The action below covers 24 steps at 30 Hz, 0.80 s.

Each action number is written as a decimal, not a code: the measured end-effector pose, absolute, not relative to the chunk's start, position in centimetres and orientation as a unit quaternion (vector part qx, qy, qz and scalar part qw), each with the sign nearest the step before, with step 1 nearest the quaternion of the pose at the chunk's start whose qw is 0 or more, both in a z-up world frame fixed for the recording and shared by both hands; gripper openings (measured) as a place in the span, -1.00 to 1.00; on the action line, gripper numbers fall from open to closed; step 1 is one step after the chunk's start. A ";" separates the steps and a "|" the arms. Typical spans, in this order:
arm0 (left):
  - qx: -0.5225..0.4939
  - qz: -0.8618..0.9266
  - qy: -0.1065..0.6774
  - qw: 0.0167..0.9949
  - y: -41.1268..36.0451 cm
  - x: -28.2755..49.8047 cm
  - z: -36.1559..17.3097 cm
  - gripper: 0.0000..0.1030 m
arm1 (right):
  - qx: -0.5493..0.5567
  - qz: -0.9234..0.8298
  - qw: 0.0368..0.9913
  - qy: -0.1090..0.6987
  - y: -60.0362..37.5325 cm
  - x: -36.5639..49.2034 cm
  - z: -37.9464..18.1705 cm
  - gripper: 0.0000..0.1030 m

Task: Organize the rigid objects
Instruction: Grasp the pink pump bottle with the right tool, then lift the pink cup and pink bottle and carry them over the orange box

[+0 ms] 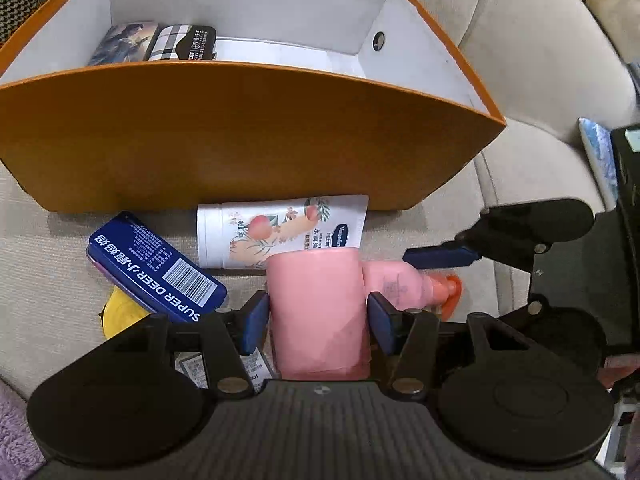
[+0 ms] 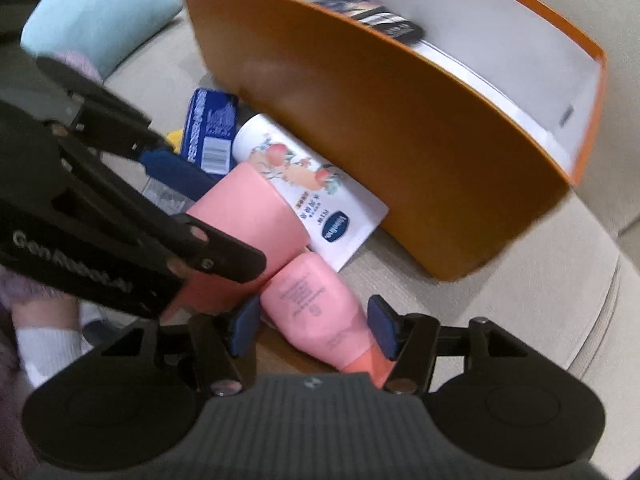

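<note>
My left gripper [image 1: 318, 320] is shut on a pink cup [image 1: 320, 304], a blue pad pressing each side. In the right wrist view the same cup [image 2: 248, 216] shows with a left gripper's finger [image 2: 176, 172] beside it. A pink pump bottle [image 2: 316, 312] lies on the beige sofa seat between the fingers of my right gripper [image 2: 314, 326], which stands open with thin gaps at the pads. The bottle [image 1: 396, 284] lies just right of the cup, with one right-gripper finger [image 1: 440, 258] above it. An orange box [image 1: 240, 136] with a white inside stands behind.
A white Vaseline tube [image 1: 280, 232] and a blue tin [image 1: 156, 268] lie against the box's front wall, a yellow item [image 1: 120, 312] under the tin. Inside the box lie a picture card [image 1: 120, 42] and a plaid case [image 1: 180, 42]. A light-blue cushion [image 2: 100, 12] sits far left.
</note>
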<state>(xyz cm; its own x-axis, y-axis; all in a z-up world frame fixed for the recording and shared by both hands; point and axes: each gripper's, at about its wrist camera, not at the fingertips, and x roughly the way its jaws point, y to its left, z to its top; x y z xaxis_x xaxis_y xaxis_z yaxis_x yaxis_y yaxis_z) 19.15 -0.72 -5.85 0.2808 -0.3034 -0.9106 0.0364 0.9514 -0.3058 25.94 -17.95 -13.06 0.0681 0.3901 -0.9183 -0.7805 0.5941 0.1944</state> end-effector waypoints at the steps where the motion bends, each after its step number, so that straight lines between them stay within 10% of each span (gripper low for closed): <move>1: -0.116 -0.110 0.588 0.793 -0.5 19.0 -5.6 0.19 | -0.157 0.404 0.714 0.550 -18.6 26.2 -13.1 0.15; 9: -0.132 -0.114 0.578 0.798 -0.8 19.2 -5.7 0.19 | -0.024 0.298 0.765 0.570 -22.3 27.3 -13.1 0.12; 24: -0.138 -0.132 0.548 0.814 -0.6 18.5 -4.2 0.19 | -0.110 0.273 0.794 0.532 -20.9 25.6 -12.5 -0.04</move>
